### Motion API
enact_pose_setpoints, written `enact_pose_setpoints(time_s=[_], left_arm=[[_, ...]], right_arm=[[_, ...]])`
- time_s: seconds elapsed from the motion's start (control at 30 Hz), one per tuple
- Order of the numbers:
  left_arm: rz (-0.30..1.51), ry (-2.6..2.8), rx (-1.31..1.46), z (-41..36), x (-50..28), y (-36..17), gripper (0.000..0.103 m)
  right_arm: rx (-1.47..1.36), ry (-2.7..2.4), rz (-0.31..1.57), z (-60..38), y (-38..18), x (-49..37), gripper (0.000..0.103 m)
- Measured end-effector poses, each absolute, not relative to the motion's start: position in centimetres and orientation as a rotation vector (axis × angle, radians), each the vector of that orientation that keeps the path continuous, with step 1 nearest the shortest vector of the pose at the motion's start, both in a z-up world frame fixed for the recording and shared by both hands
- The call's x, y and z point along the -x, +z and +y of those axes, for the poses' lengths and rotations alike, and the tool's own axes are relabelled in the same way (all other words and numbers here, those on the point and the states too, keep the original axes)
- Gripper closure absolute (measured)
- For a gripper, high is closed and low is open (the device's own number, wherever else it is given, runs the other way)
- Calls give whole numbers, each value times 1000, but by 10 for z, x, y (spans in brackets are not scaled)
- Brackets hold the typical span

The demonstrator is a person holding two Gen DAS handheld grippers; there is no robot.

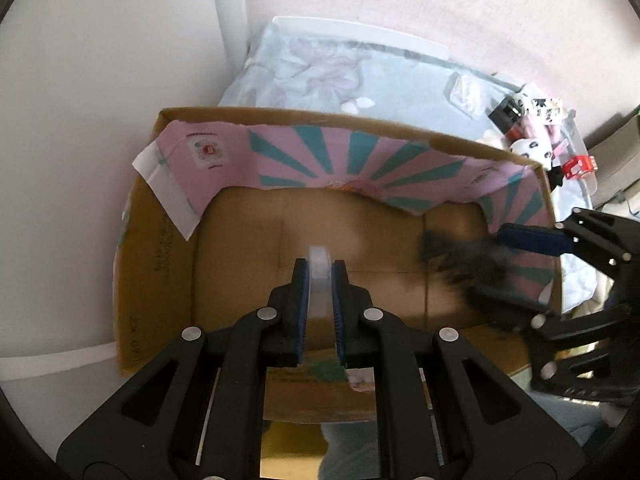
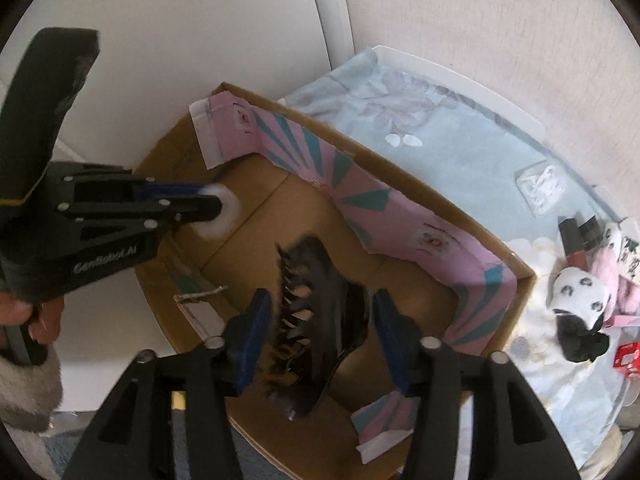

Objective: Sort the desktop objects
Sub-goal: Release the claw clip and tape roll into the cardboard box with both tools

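Observation:
An open cardboard box (image 1: 172, 280) lined with pink and teal paper stands at the table's left end; it also shows in the right wrist view (image 2: 400, 184). My left gripper (image 1: 320, 270) is shut on a clear round tape roll (image 1: 319, 276) over the box's inside; the roll looks white in the right wrist view (image 2: 226, 216). My right gripper (image 2: 322, 308) is open over the box, with a black toothed hair claw clip (image 2: 320, 320) between its fingers, blurred. The clip shows as a dark blur in the left wrist view (image 1: 460, 256).
A pale blue floral cloth (image 2: 460, 152) covers the table. At its right end lie a panda-print item (image 2: 580, 292), a black scrunchie (image 2: 580, 340), a lipstick (image 2: 574, 244), pink items and a small red box (image 2: 628, 360). A white wall and door frame stand behind the box.

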State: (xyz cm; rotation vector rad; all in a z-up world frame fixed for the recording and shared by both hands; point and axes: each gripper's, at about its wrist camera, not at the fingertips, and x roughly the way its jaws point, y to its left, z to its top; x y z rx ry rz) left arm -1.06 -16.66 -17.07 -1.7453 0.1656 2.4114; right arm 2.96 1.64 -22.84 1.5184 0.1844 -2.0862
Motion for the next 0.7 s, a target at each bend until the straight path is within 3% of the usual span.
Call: enact_pose_setpoints(time_s=[0.03, 0.1, 0.17, 0.2, 0.23, 0.37, 0.7], left_arm=[[170, 2407, 1757, -165, 11, -170, 90], [210, 2417, 1787, -164, 12, -170, 80], [227, 2428, 1808, -165, 11, -170, 53], [220, 2443, 1800, -166, 10, -168, 23], [202, 2469, 1770, -167, 8, -164, 5], [99, 2487, 1689, -172, 4, -150, 2], [159, 2476, 1654, -160, 5, -142, 2]], right_arm=[[-1523, -2090, 173, 17, -228, -29, 32], [-1529, -2102, 154, 19, -225, -29, 24], [-1524, -2121, 163, 21, -221, -31, 23], [-1517, -2128, 170, 21, -219, -31, 23], [-1510, -2137, 178, 22, -217, -32, 23], [-1509, -2157, 195, 26, -215, -36, 23], [-1506, -2187, 146, 38, -211, -41, 22]])
